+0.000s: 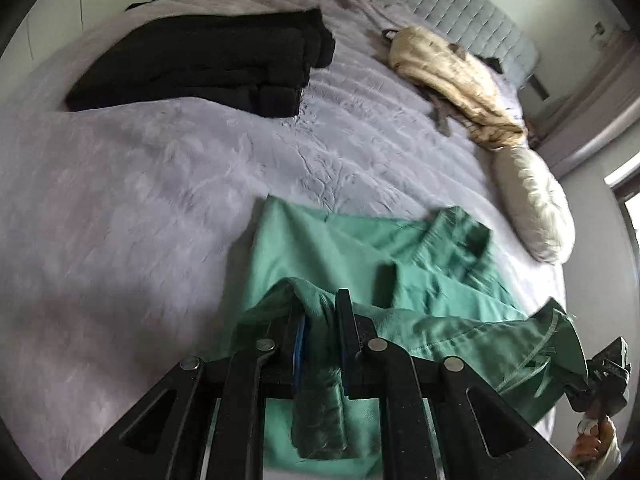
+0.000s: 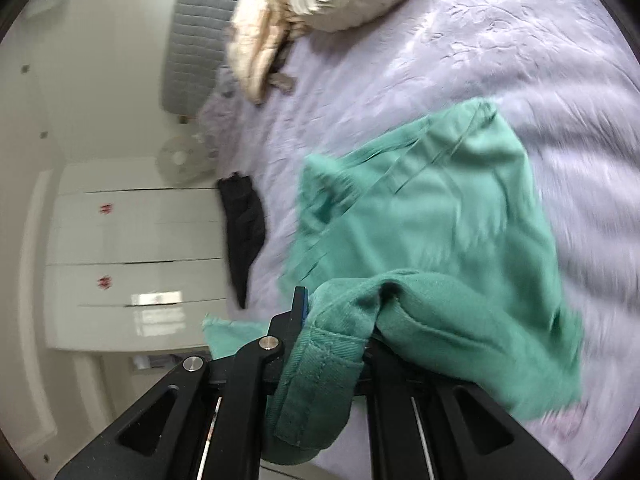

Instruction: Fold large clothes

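A bed (image 1: 140,208) is covered by a pale lilac textured bedspread (image 2: 500,40). A grey quilted headboard (image 1: 448,4) is set against a white wall (image 2: 100,60). White glossy drawer fronts (image 2: 132,232) are seen beside the bed. Daylight is admitted at a window edge (image 1: 628,196) on the right.

You have soft daylight in both views, with no hard glare. In the left wrist view a bright window (image 1: 630,196) sits at the right edge, and a dim shadow lies on the bedspread (image 1: 120,208) at the lower left. The right wrist view is strongly blurred by motion: the green cloth (image 2: 440,240) and the white wardrobe (image 2: 132,256) look smeared, and the wardrobe shows a small bright reflection. Both pictures bend strongly at the edges and have black corners.
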